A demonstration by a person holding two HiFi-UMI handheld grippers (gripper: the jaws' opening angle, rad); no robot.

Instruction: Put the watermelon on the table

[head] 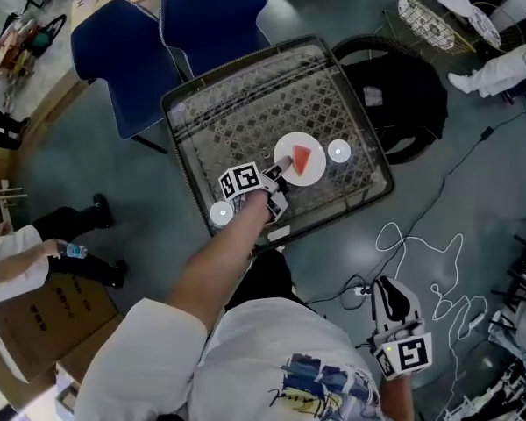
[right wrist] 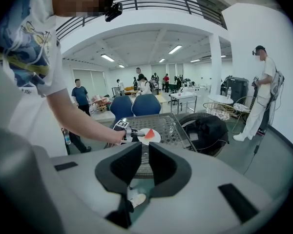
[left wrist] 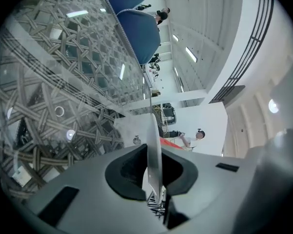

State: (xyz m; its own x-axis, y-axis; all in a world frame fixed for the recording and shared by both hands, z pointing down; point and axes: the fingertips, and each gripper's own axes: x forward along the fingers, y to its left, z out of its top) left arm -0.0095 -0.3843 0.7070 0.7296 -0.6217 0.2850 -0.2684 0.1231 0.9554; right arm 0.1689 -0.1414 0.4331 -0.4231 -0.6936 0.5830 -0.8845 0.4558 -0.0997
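Observation:
A red watermelon slice (head: 303,157) lies on a white plate (head: 312,176) over the woven-pattern glass table (head: 245,103). My left gripper (head: 279,167) is shut on the plate's near edge, arm stretched out over the table. In the left gripper view the plate (left wrist: 153,145) stands edge-on between the pads of the left gripper (left wrist: 155,172), with the slice (left wrist: 170,142) just beyond. My right gripper (head: 390,292) hangs low beside my body, away from the table, jaws together and empty. In the right gripper view its jaws (right wrist: 142,167) face the table (right wrist: 168,123), the plate (right wrist: 153,139) and the slice (right wrist: 149,132).
Two blue chairs (head: 123,42) (head: 215,16) stand behind the table. A black bag on a round seat (head: 403,95) sits at its right. White cables (head: 421,253) loop on the floor. Two small white discs (head: 338,152) (head: 221,213) show on the glass. A person (right wrist: 263,91) stands at right.

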